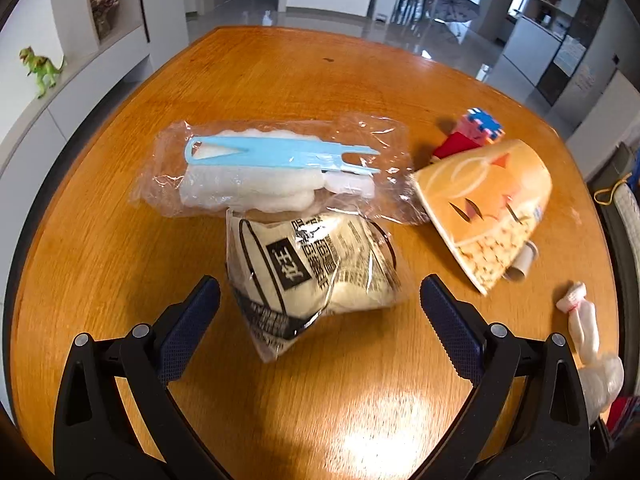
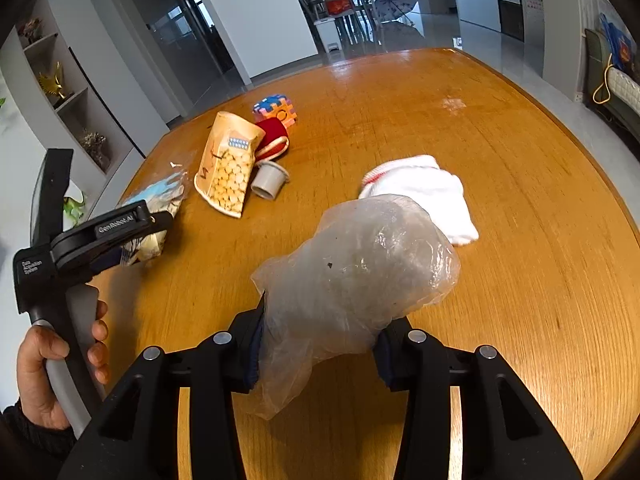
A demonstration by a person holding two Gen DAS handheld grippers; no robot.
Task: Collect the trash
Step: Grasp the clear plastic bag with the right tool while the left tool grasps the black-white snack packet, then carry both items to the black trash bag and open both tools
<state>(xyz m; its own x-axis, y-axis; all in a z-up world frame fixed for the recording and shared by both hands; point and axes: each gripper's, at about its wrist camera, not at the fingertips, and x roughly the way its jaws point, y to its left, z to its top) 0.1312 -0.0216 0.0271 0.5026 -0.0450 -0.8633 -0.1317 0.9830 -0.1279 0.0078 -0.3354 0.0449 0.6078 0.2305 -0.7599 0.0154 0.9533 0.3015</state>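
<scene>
Left claw (image 1: 320, 300), lower centre of its view: fingers spread wide, printed snack packet (image 1: 308, 276) between them, pads clear of it. Wooden surface (image 1: 280, 76) underneath. Right claw (image 2: 318, 344), lower centre of right view: pinching crumpled clear plastic bag (image 2: 352, 276). White cloth (image 2: 428, 196) just beyond.

Two wrist cameras, both looking steeply down over your grippers onto the wooden table (image 1: 280, 80).
Your left view hangs close above the orange snack pouch (image 1: 492, 216), which sits right of centre; your right view sees that pouch (image 2: 228, 164) farther off, up left. Both share it and the white sock (image 2: 424, 196).
</scene>
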